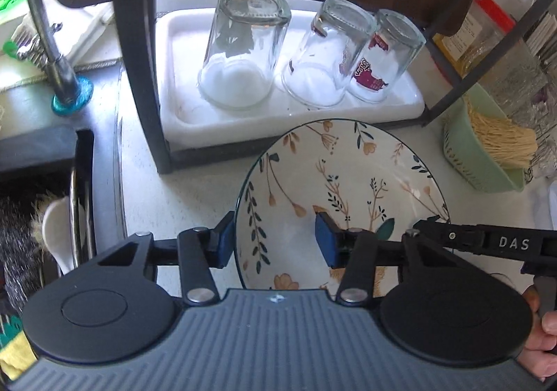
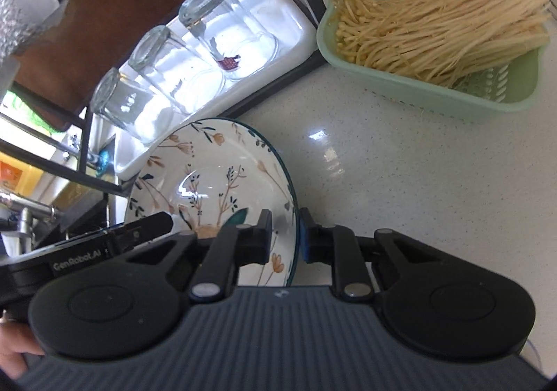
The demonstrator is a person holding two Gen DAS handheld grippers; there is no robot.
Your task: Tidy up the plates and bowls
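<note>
Both grippers pointed steeply down at the floral plate (image 1: 348, 182), which lay on the counter (image 2: 383, 165) just in front of the rack's white tray (image 1: 174, 112). Left gripper (image 1: 275, 239) straddled the plate's left rim, jaws apart, pads not pressing. Right gripper (image 2: 285, 238) was clamped on the plate's right rim.

The pale speckled countertop (image 2: 400, 161) lies bare between the floral ceramic bowl (image 2: 216, 175) and the mint-green plastic basket of enoki mushrooms (image 2: 494, 98). Behind the bowl, a black metal rack (image 1: 139, 78) with three upturned clear glasses (image 1: 240, 53) blocks passage; left, the sink edge (image 1: 87, 161).
</note>
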